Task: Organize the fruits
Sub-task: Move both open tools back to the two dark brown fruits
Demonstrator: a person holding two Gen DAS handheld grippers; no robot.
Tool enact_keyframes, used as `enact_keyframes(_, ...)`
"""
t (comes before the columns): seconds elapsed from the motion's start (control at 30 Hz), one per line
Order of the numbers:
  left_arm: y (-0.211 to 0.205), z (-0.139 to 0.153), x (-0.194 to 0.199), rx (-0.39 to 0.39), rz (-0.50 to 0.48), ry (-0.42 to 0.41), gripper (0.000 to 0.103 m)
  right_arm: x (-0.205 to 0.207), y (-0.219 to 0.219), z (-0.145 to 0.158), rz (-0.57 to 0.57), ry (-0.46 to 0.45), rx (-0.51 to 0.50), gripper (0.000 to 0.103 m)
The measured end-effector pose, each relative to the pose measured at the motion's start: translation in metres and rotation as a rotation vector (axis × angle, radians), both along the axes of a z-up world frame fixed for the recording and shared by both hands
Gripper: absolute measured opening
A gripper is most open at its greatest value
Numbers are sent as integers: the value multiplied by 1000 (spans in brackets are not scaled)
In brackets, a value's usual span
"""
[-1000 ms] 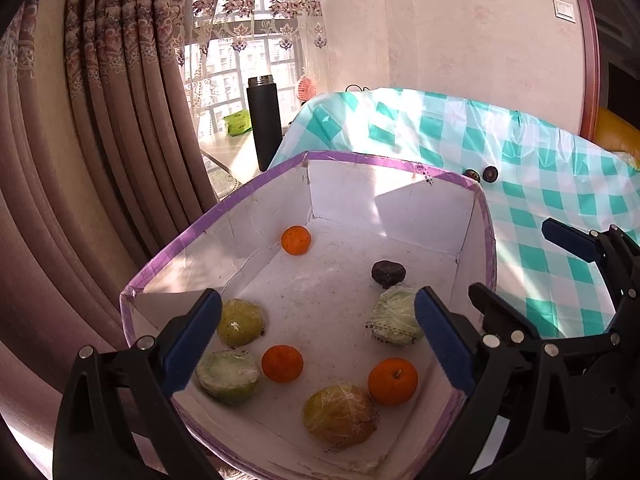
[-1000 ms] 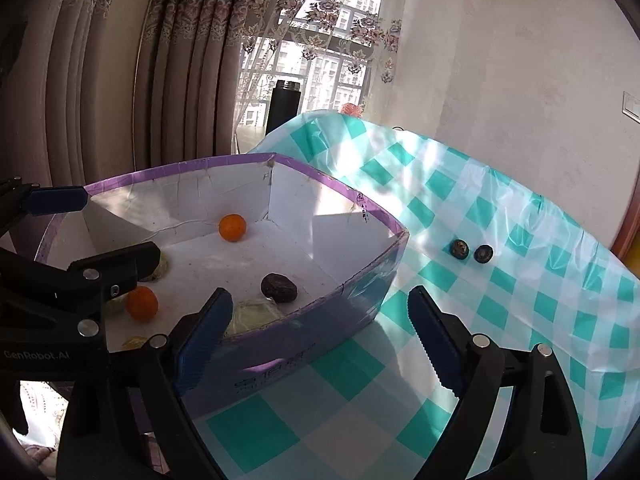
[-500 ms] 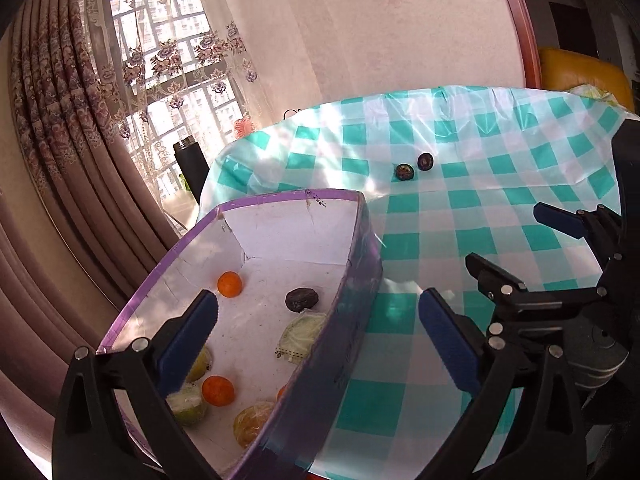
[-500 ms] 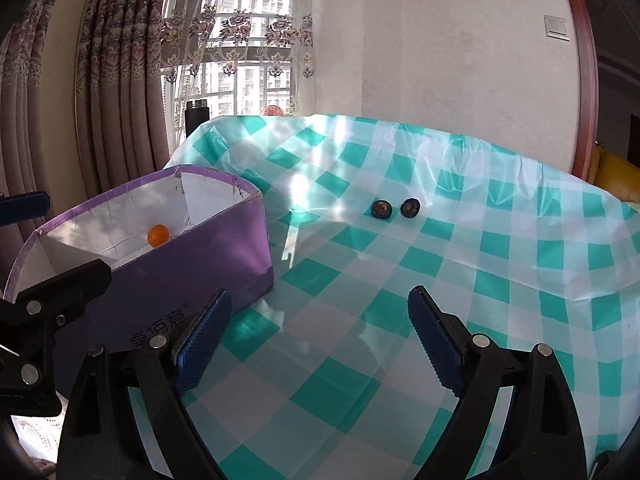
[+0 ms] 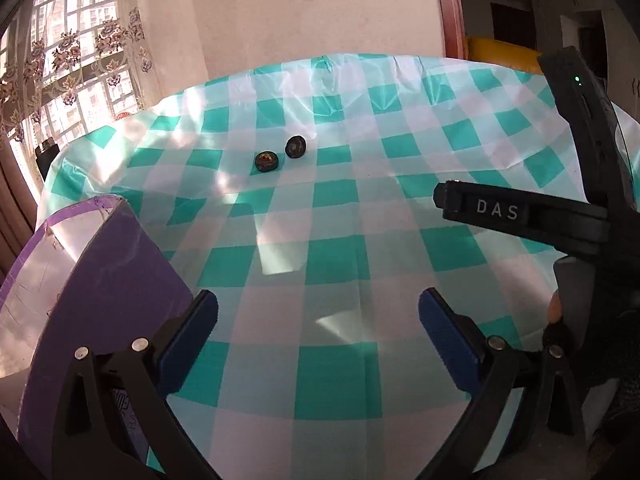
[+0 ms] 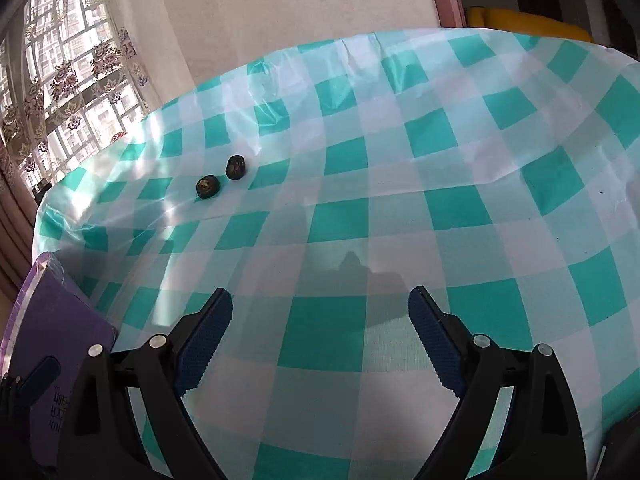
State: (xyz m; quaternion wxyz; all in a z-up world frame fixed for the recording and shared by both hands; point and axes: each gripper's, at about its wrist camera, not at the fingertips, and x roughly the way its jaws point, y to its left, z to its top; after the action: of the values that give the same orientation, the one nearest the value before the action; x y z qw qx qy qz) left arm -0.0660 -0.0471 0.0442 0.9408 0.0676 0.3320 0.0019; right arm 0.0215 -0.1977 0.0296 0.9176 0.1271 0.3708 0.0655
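Dark fruits (image 6: 208,186) (image 6: 235,167) side by side mid-tablecloth (image 6: 400,216), well apart from purple box (image 5: 108,280); left gripper (image 5: 318,326) and right gripper (image 6: 320,326) spread, empty; approach step, next: reach, straddle one, close gently.

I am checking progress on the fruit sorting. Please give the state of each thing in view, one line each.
left tool: open, holding nothing.
right tool: open, holding nothing.
two dark fruits: on the checked tablecloth, side by side, not yet in the box.
purple box: open on top, upright at the table's left edge; contents hidden.
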Motion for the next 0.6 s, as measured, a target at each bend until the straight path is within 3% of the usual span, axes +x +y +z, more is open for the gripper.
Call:
enact_keyframes(0.17, 26, -23, 72, -147, 125, 97, 101, 62, 11, -2, 18, 5, -46, 87)
enact_keyframes(0.4, 62, -25, 139, -289, 221, 107, 101, 122, 53, 2, 131, -51, -156, 86)
enact_keyframes(0.6, 95, -26, 182, -382, 379, 98, 101, 162, 93, 2, 211, -79, -259, 86)
